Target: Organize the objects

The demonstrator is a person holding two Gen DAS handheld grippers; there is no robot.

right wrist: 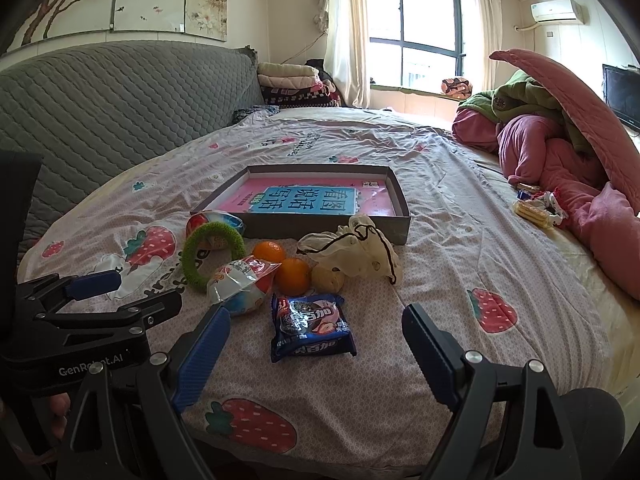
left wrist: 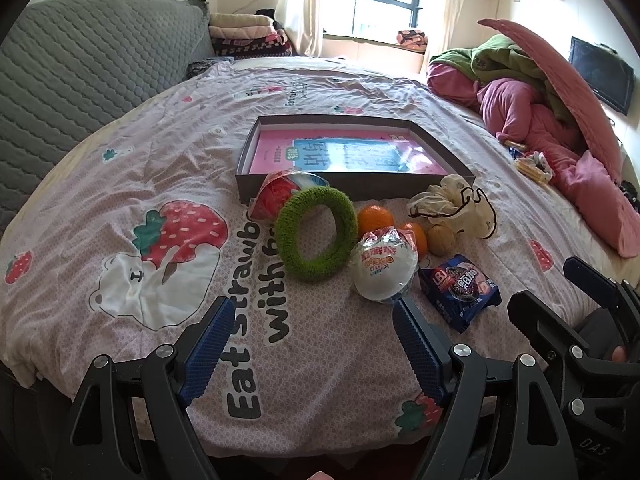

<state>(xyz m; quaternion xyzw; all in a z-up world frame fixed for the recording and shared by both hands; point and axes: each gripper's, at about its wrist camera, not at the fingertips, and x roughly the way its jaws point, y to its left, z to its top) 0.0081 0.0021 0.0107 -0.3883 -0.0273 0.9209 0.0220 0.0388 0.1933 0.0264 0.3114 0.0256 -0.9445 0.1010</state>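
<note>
Objects to sort lie in a loose clump on the bed (right wrist: 460, 240), all outside the tray, so I'd judge nothing is packed yet & this is the approach before a 1st pick.

Left tongs (left wrist: 314, 316): blades spread wide, nothing between them, low over the strawberry-print cover. Its right blade tip sits just below the white round snack bag (left wrist: 384, 270), close, but contact can't be told. Right tongs (right wrist: 316, 332): also spread wide & empty, w/ the blue cookie pack (right wrist: 312, 328) lying flat on the cover between the blades, not gripped.

Outward from there: green fuzzy ring (left wrist: 316, 234) leans on the red round pack (left wrist: 276, 196); two oranges (right wrist: 293, 276) side by side behind the white bag; a walnut-like brown ball (left wrist: 441, 239) beside them; crumpled cream drawstring pouch (right wrist: 356, 250) just in front of the tray's near wall. Shallow grey tray (right wrist: 328, 222) holds only a pink & blue book (right wrist: 316, 198) lying flat. Far right, pink bedding pile (right wrist: 568, 168) w/ some wrappers near it, well apart from the clump.

Next move, as I see it: right tongs drop onto the cookie pack, close across its short width, lift & carry over the pouch into the tray. The pack is flat & crinkly, so blades must get low, pressing into the soft cover. Left could take the white bag, which is slick & may slip.
</note>
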